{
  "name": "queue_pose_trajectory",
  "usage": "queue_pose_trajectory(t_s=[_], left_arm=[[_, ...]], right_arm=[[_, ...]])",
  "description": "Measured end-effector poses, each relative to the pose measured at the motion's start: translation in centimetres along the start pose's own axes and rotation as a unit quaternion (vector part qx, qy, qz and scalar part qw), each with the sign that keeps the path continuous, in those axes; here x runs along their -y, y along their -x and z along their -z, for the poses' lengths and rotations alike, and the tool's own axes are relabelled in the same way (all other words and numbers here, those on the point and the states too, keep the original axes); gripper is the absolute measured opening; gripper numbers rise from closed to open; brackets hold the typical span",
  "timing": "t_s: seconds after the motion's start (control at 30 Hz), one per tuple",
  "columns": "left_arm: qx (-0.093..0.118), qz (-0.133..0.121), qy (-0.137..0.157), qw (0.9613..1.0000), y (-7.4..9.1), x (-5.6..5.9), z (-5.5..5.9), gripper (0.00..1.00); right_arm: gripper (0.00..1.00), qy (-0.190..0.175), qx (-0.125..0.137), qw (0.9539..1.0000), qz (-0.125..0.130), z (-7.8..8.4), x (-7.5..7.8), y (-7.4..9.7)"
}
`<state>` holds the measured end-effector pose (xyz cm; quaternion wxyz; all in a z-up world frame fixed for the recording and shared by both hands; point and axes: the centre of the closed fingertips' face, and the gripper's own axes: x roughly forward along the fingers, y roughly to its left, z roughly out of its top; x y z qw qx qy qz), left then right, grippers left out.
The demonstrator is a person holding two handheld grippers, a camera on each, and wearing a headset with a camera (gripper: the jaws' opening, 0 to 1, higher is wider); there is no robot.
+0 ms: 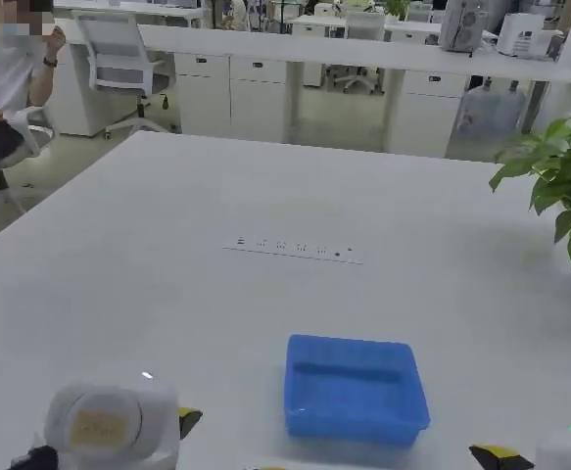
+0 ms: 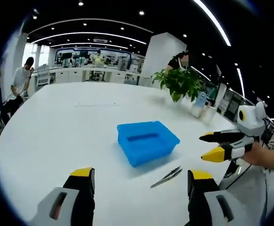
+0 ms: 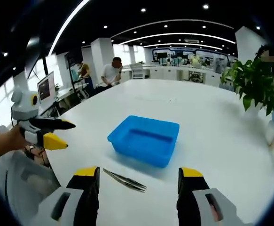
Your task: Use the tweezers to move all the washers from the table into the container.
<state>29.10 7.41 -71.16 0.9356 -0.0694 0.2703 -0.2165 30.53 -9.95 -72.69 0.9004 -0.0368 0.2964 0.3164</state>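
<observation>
A blue rectangular container (image 1: 356,389) sits on the white table (image 1: 167,255) near its front edge. In the left gripper view, metal tweezers (image 2: 167,176) lie flat on the table just in front of the container (image 2: 146,141). My left gripper (image 2: 141,176) stands open, its jaws wide on either side of the tweezers and above them. My right gripper (image 3: 139,173) is open too, with the tweezers (image 3: 125,180) lying between its jaws and the container (image 3: 145,139) beyond. One yellow fingertip (image 1: 189,421) of the left gripper and one fingertip (image 1: 500,455) of the right show at the bottom edge.
A power strip (image 1: 295,248) is set in the middle of the table. A potted plant (image 1: 559,176) stands at the right edge, with bottles (image 2: 200,106) beside it. A person (image 1: 1,88) sits at the far left by office chairs. Desks fill the background.
</observation>
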Motion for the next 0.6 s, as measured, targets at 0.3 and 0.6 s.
queue_pose_trajectory(t_s=[0.3,0.6], left_arm=[[0.042,-0.065,-0.026,0.9966,1.0,-2.1,-1.1,0.99],[0.053,-0.082,-0.021,0.9950,1.2,-2.8,-1.9,0.99]], right_arm=[[0.81,0.009,0.024,0.9997,0.007,-1.4,0.1,0.1],[0.91,0.012,0.042,0.9987,0.027,-1.9,1.0,0.3]])
